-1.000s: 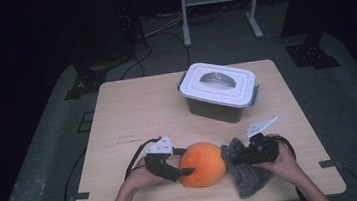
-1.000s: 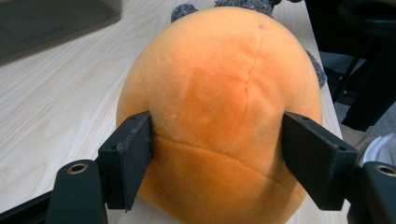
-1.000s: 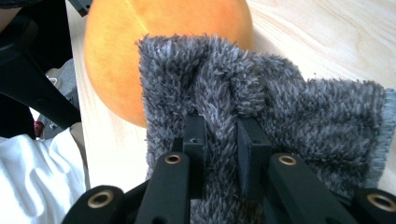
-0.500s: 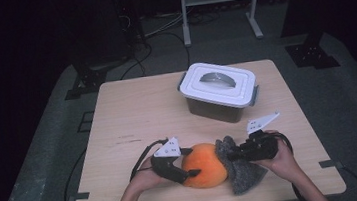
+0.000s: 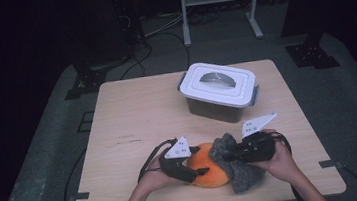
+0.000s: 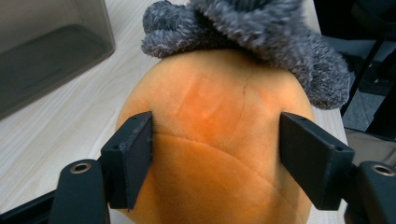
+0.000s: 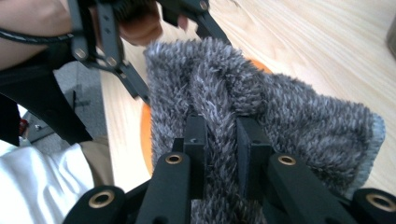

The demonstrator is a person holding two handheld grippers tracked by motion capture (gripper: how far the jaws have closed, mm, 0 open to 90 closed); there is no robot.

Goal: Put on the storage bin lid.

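A soft orange ball (image 5: 209, 170) rests near the table's front edge. My left gripper (image 5: 191, 172) is shut on it, and in the left gripper view both pads press the sides of the orange ball (image 6: 219, 140). A fluffy grey cloth (image 5: 236, 167) lies draped over the ball's right side. My right gripper (image 5: 227, 154) is shut on a fold of the grey cloth (image 7: 252, 107), which bunches up between its jaws. The cloth covers the far top of the ball in the left gripper view (image 6: 261, 42).
A white-lidded plastic box (image 5: 219, 91) stands at the back right of the wooden table (image 5: 134, 125). Cables (image 5: 147, 159) trail from the left gripper to the table's front edge. A metal rack (image 5: 219, 0) and dark stands sit on the floor behind.
Both grippers shifted right along the front edge. The right gripper lifted the cloth from beside the ball up onto its right side. The left gripper kept hold of the ball.
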